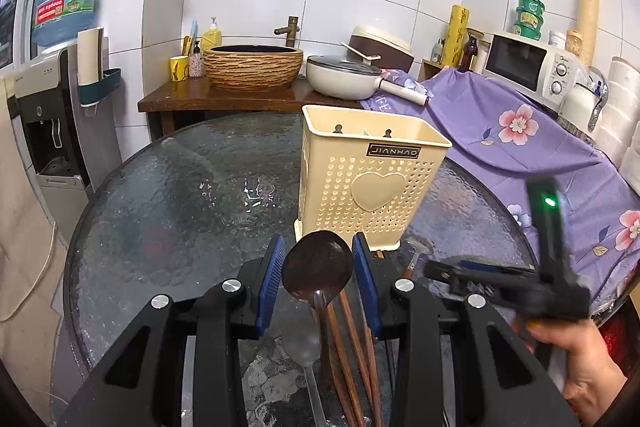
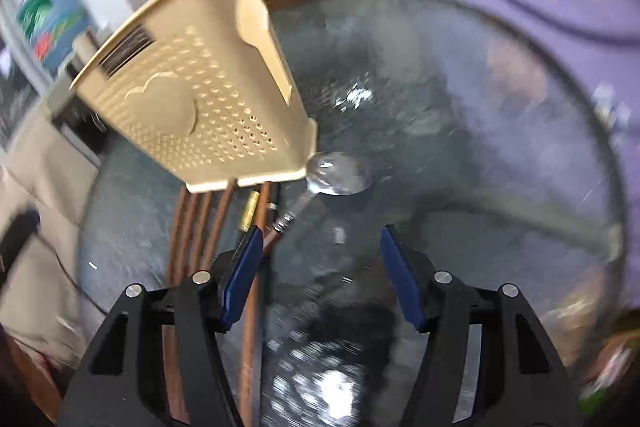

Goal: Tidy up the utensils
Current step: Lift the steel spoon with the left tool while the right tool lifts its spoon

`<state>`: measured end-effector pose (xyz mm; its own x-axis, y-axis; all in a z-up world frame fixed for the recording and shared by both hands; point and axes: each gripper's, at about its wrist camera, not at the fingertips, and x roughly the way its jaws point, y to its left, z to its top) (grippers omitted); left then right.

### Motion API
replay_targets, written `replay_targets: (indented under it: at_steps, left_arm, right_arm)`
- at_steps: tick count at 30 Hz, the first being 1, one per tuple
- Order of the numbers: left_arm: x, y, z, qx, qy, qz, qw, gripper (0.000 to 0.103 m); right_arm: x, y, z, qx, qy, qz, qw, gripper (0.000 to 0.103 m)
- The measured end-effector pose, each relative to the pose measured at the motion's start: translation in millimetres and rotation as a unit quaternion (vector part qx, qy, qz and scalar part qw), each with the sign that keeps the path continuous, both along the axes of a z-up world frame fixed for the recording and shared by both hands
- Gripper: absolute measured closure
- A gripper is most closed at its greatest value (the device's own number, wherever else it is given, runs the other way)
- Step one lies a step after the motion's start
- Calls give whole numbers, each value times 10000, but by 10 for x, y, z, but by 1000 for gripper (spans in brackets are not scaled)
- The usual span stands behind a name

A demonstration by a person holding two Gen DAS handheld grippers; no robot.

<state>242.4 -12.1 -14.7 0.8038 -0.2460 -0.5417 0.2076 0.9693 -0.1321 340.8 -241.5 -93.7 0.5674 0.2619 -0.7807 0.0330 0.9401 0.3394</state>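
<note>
A round table point(image 1: 168, 195) with a dark, rippled glass top carries everything. Toward its twelve-o'clock side stands a cream perforated utensil holder point(image 1: 372, 187), upright, with a raised heart on its front. At six o'clock from the holder's base lie wooden chopsticks point(image 1: 352, 339), a dark wooden ladle point(image 1: 318, 267) and a metal spoon point(image 2: 338, 169), its bowl just beside the holder's foot.

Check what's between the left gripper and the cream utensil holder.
Left wrist view: the dark wooden spoon has its bowl between the fingers of the left gripper and reaches almost to the base of the utensil holder. Nothing else lies there.
</note>
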Motion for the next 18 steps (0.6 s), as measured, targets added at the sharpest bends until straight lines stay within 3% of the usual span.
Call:
replay_targets:
  at_steps: [4, 7, 12, 18]
  left_arm:
    - [2, -14, -11, -6, -5, -47, 10000, 68]
    - [7, -8, -23, -46, 3, -72, 10000, 68]
    - [16, 12, -20, -45, -2, -114, 9999, 68]
    - [37, 27, -26, -60, 10, -107, 9999, 68]
  right_arm:
    - [160, 89, -29, 222, 240, -228, 9992, 42]
    - [279, 216, -69, -120, 487, -409, 9979, 42]
    - [437, 136, -128, -61, 543, -674, 9962, 43]
    - [644, 141, -89, -272, 625, -510, 9964, 43]
